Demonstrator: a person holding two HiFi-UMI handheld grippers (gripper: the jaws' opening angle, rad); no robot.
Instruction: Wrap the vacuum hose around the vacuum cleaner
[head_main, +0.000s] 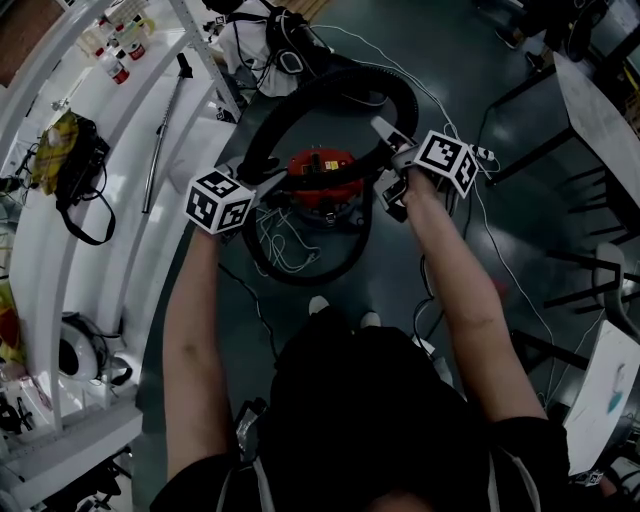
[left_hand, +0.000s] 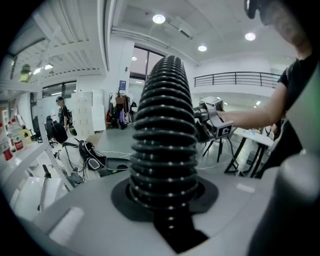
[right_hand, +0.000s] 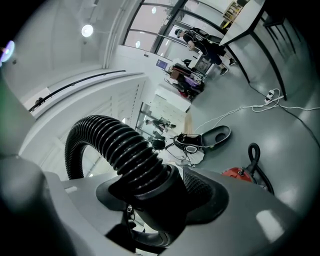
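Vacuum hose (head_main: 330, 85) arcs high over the far side of the red vacuum cleaner (head_main: 322, 180), which stands on the dark floor (head_main: 470, 60) just ahead of the person's shoes. A second turn appears to lie low around its near side. Left gripper (head_main: 258, 192) pinches the ribbed run at the canister's left; right gripper (head_main: 395, 165) is clamped on the smooth cuff at its right. Step in hand, by my reading: laying the raised arc down. Best to lower both ends together, keep the loop wide and untwisted, and seat it snug against the body before letting go. Hose is black, corrugated, springy-looking, and likely to uncoil if freed early.
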